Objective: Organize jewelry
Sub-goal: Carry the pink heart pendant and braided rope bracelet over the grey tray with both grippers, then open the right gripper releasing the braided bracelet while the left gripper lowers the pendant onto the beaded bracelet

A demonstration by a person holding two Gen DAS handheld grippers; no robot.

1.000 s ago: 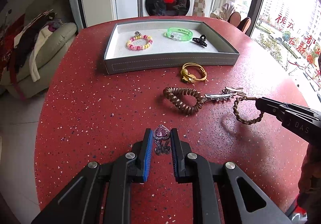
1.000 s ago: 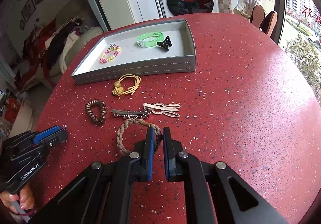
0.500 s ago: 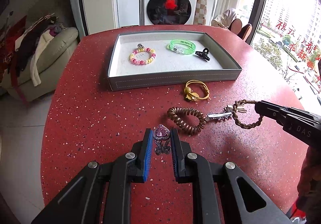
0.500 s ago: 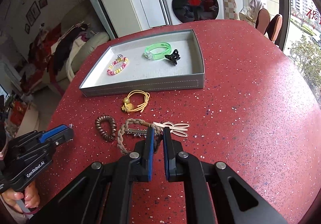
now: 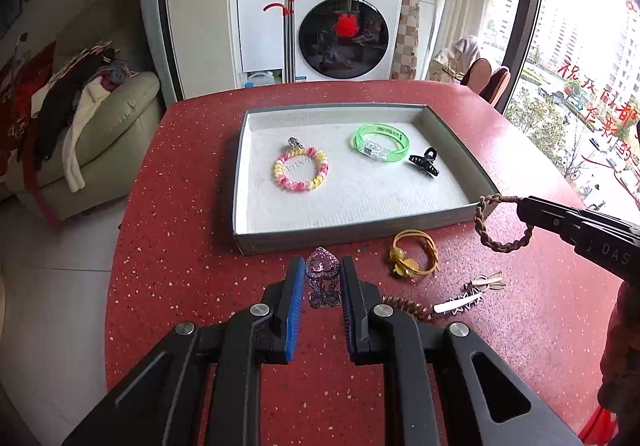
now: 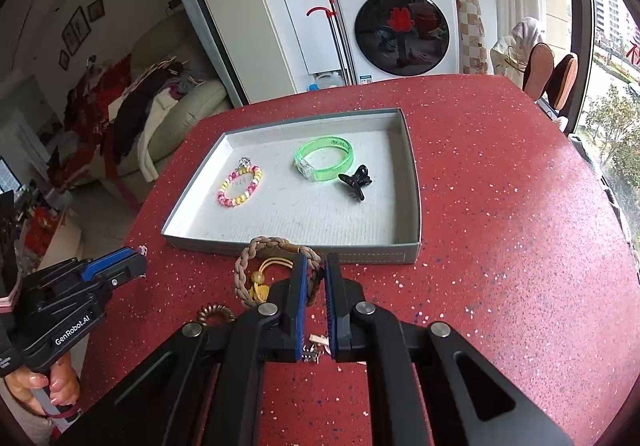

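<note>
Nearest, left gripper (image 5: 319, 280) clamped on a purple heart brooch (image 5: 322, 271), lifted clear of the red table (image 5: 168, 286). Small, rigid, ornate; likely light and snag-prone, best pinched across its flat sides as now. At three o'clock in the left view, right gripper (image 6: 316, 288) clenched on a braided cord bracelet (image 6: 256, 252), hanging limp: soft, light, apt to swing, so a firm pinch on the cord. Still on the table: yellow hair tie (image 5: 414, 254), brown coil tie (image 6: 214, 315), metal clips (image 5: 464, 300). Farther, at twelve o'clock, grey tray (image 5: 240, 182) holding a pink-yellow bead bracelet (image 5: 301, 171) at left, green bangle (image 5: 382, 142) and black claw clip (image 5: 425, 162) at right; middle bare.
</note>
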